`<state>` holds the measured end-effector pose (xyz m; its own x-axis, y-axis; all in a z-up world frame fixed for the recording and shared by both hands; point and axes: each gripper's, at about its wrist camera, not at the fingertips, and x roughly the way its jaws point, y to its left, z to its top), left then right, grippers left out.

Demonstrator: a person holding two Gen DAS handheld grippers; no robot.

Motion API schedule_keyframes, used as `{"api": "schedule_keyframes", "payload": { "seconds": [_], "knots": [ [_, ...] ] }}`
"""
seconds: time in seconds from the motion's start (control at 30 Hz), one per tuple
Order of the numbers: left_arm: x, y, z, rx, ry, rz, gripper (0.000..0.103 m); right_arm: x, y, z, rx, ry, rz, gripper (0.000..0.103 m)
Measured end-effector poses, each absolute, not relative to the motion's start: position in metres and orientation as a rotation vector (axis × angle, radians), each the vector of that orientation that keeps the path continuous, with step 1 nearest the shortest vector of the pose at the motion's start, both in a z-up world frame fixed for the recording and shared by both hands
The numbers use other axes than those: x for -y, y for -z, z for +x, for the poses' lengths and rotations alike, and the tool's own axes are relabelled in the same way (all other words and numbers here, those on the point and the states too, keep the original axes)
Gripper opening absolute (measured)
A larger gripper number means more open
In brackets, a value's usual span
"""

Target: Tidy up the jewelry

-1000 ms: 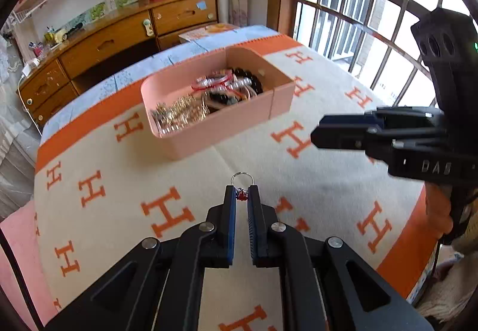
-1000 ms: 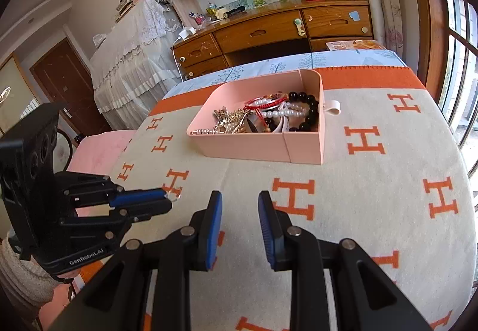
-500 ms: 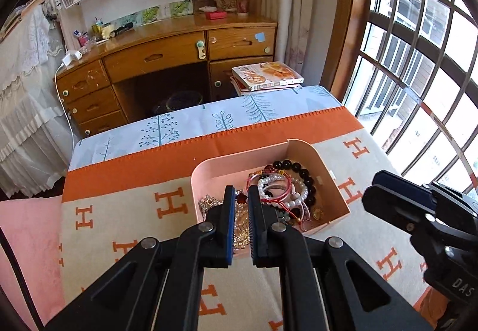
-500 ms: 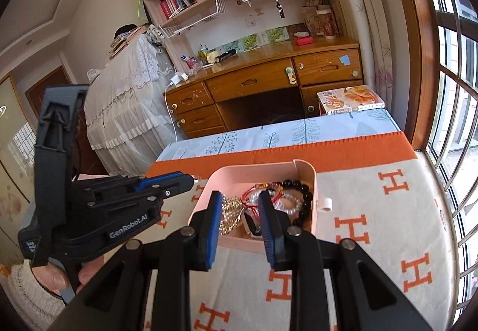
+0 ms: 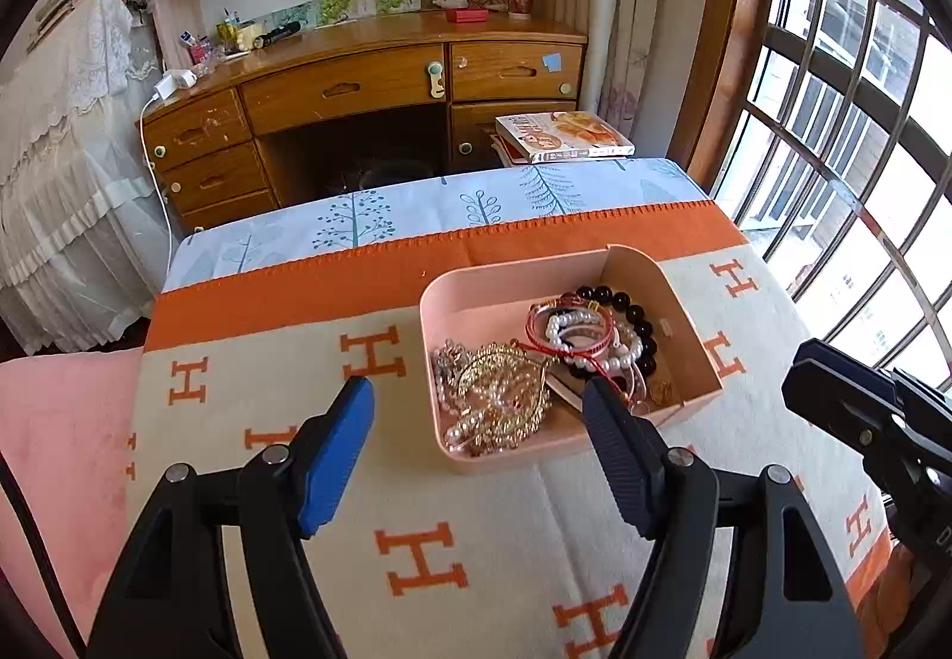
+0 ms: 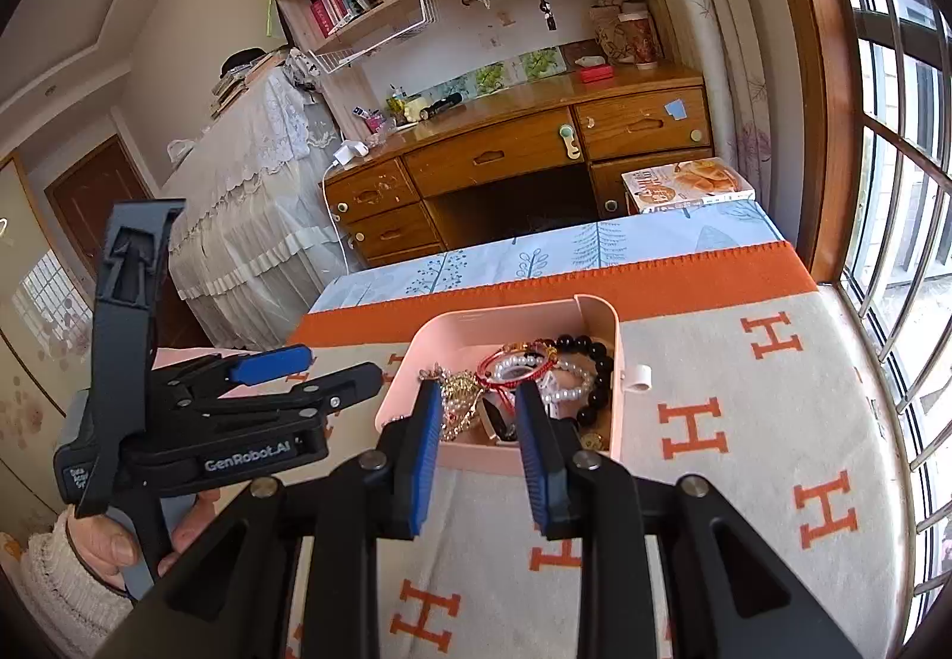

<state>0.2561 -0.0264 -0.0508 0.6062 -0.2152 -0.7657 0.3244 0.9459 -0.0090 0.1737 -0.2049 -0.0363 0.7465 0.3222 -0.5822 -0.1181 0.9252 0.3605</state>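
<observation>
The left gripper (image 5: 479,400) hovered above the H-patterned blanket (image 5: 494,504), its two fingers spread wide apart with nothing between them; the blue-padded finger (image 5: 333,456) stood over bare blanket to the left of the pink tray (image 5: 506,447) and the black finger (image 5: 622,459) overlapped the tray's near rim. The right gripper (image 6: 479,421) was held near the tray's near wall (image 6: 476,456), its fingers parted to a moderate gap and gripping nothing. The tray sat on the blanket toward the far right corner, close to the orange border band (image 5: 416,266). Inside the tray, a tangle of gold chains and pearl pieces (image 5: 497,391) occupied the left portion. A red cord bracelet (image 5: 568,328), a white pearl bracelet (image 5: 586,325) and a black bead bracelet (image 5: 630,316) lay overlapping in the right portion, with a small gold piece (image 5: 659,391) near the tray's near right corner. A white tab (image 6: 639,376) protruded from the tray's right wall. The person's left hand (image 6: 113,540) gripped the left gripper's handle. Beyond the far edge stood a wooden desk (image 5: 357,93), with a book (image 5: 565,135) beside it.
</observation>
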Motion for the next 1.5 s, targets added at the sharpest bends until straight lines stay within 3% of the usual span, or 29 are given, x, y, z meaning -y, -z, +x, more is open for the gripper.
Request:
{"api": "schedule_keyframes", "payload": {
  "seconds": [0.13,0.2,0.47,0.53,0.63,0.83,1.5],
  "knots": [
    [0.016,0.051,0.213,-0.851,0.280,0.126,0.087,0.201,0.045,0.152,-0.726,-0.241,0.307,0.027],
    [0.012,0.052,0.190,-0.843,0.249,0.128,0.092,0.197,0.051,0.139,-0.751,-0.241,0.307,0.032],
    [-0.021,0.045,0.100,-0.807,0.120,0.010,0.097,0.177,0.059,0.075,-0.810,-0.239,0.278,0.039],
    [-0.028,0.043,0.080,-0.793,0.102,-0.019,0.102,0.169,0.057,0.057,-0.809,-0.240,0.268,0.047],
    [-0.036,0.040,0.051,-0.750,0.067,-0.043,0.102,0.160,0.050,0.031,-0.783,-0.243,0.270,0.055],
    [-0.038,0.030,0.019,-0.713,0.029,-0.026,0.102,0.150,0.035,-0.001,-0.705,-0.221,0.261,0.060],
    [-0.034,0.009,-0.022,-0.622,-0.027,0.008,0.102,0.143,0.016,-0.044,-0.582,-0.145,0.212,0.060]
  ]
}}
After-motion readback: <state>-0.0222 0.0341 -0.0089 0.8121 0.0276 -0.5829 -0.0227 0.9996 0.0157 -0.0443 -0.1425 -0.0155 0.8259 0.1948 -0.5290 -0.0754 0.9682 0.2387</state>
